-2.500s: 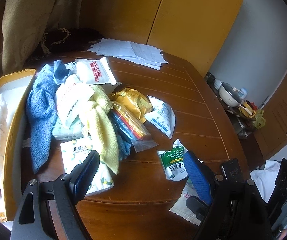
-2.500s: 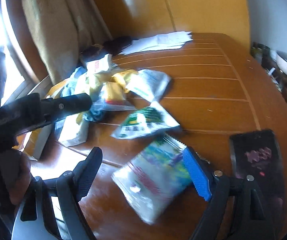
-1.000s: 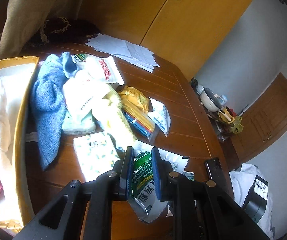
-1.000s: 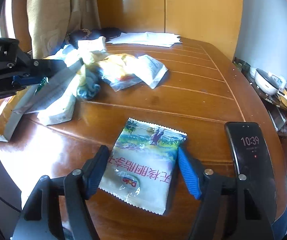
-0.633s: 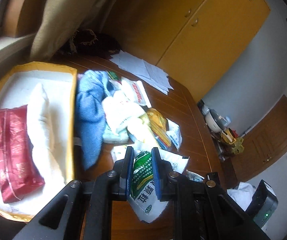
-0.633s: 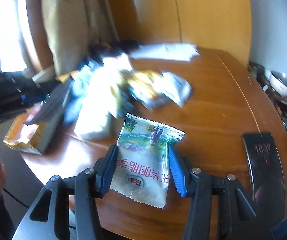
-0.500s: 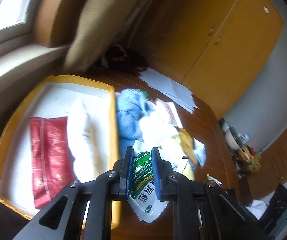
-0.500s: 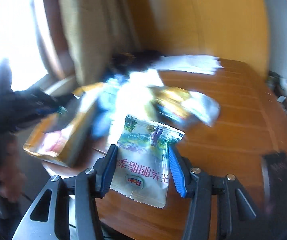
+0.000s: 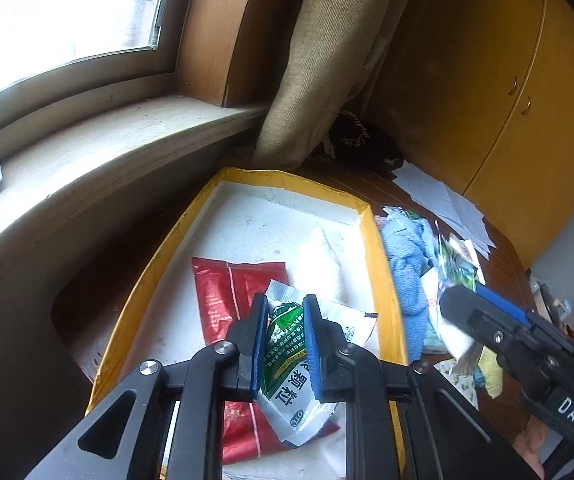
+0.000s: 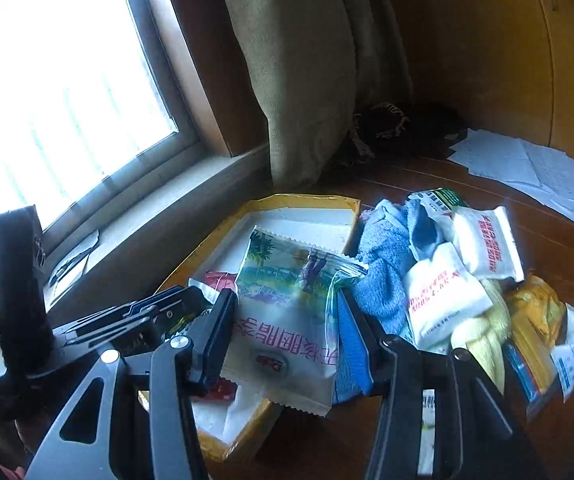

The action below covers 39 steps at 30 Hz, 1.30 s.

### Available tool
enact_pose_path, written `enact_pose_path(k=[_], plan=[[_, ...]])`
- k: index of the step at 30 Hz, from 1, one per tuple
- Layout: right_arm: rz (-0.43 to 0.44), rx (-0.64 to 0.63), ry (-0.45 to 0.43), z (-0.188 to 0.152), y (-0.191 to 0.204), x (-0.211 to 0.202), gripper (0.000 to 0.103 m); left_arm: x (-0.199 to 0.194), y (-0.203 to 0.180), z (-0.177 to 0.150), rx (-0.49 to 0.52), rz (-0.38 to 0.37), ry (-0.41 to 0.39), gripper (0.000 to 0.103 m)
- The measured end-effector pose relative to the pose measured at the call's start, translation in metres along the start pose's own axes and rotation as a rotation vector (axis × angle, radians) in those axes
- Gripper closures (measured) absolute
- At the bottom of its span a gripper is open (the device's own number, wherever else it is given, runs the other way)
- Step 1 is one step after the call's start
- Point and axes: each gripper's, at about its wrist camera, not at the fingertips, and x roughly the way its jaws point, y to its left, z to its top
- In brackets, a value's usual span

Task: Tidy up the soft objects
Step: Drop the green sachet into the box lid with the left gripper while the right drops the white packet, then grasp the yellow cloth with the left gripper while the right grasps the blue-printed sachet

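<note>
My left gripper (image 9: pixel 285 300) is shut on a green-and-white sachet (image 9: pixel 287 364), which hangs over the yellow-rimmed box (image 9: pixel 375 240). In the box lie a red packet (image 9: pixel 223 304) and a white cloth (image 9: pixel 321 260). My right gripper (image 10: pixel 287 296) is shut on a flat white snack packet (image 10: pixel 287 320) with a landscape print, held in the air by the box's near right corner (image 10: pixel 307 200). In the left wrist view the right gripper (image 9: pixel 463 294) shows at the right, just outside the box. The left gripper (image 10: pixel 191 300) shows in the right wrist view, low over the box.
On the wooden table right of the box lies a heap: a blue towel (image 10: pixel 387 264), white packs (image 10: pixel 487 244), a yellow cloth (image 10: pixel 483 340) and an orange bag (image 10: pixel 535 316). Loose papers (image 10: pixel 527 164) lie farther back. A curtain (image 10: pixel 307 80) and a window sill (image 9: pixel 107 140) border the box.
Both grippers have swung left from the table toward the box, each carrying its packet. The right one closed on its packet and lifted it off the table.
</note>
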Motion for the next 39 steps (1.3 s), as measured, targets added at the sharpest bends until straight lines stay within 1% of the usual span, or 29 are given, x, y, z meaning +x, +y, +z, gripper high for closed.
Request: enact_pose_path(k=[2,5,10,16,19,20,21,22,23,24,25,27,28,31,34,36,38,39], plan=[[-0.012,-0.026,0.010,0.008,0.003,0.012,0.053,0.004,0.003,0.001,0.011,0.022,0.011,0.086],[0.006,-0.041,0.035,0.019,0.006,0.029,0.053,0.008,0.009,0.001,0.011,0.048,0.018,0.086],[-0.015,-0.074,0.084,0.033,0.008,0.058,0.053,0.015,0.015,0.003,0.014,0.086,0.023,0.086],[0.000,-0.041,0.151,0.034,-0.001,0.090,0.051,0.022,0.022,0.005,-0.009,0.094,0.041,0.084],[0.005,-0.019,0.162,0.035,-0.004,0.099,0.046,0.023,0.024,0.006,-0.014,0.096,0.046,0.083],[0.009,-0.015,0.164,0.035,-0.004,0.100,0.046,0.022,0.025,0.005,-0.017,0.101,0.045,0.075],[0.019,-0.014,0.167,0.036,-0.003,0.102,0.043,0.022,0.024,0.006,-0.019,0.096,0.042,0.061],[0.029,-0.019,0.165,0.038,-0.001,0.103,0.043,0.020,0.024,0.005,-0.023,0.084,0.033,0.052],[0.034,-0.030,0.164,0.039,0.003,0.101,0.043,0.017,0.023,0.005,-0.030,0.080,0.015,0.037],[0.037,-0.043,0.154,0.041,0.006,0.097,0.043,0.012,0.022,0.004,-0.033,0.088,-0.006,0.033],[0.039,-0.050,0.136,0.042,0.008,0.090,0.041,0.009,0.018,0.004,-0.024,0.099,-0.024,0.032],[0.036,-0.049,0.092,0.041,0.008,0.072,0.028,0.000,0.008,0.003,0.012,0.112,-0.052,0.032],[0.032,-0.030,0.071,0.039,0.005,0.060,0.028,-0.003,0.003,0.002,0.026,0.113,-0.063,0.031],[0.067,0.016,0.032,0.028,-0.007,0.028,0.028,-0.010,-0.016,-0.003,0.070,0.093,-0.078,0.028],[0.086,0.101,-0.019,0.002,-0.031,-0.011,0.028,-0.013,-0.038,-0.009,0.112,0.037,-0.060,0.027],[0.082,0.166,-0.059,-0.017,-0.051,-0.034,0.027,-0.017,-0.054,-0.014,0.134,-0.004,-0.042,0.027],[0.073,0.230,-0.078,-0.035,-0.073,-0.051,0.027,-0.018,-0.073,-0.018,0.161,-0.022,-0.027,0.026],[0.073,0.266,-0.089,-0.045,-0.087,-0.061,0.027,-0.019,-0.084,-0.021,0.184,-0.017,-0.024,0.026]])
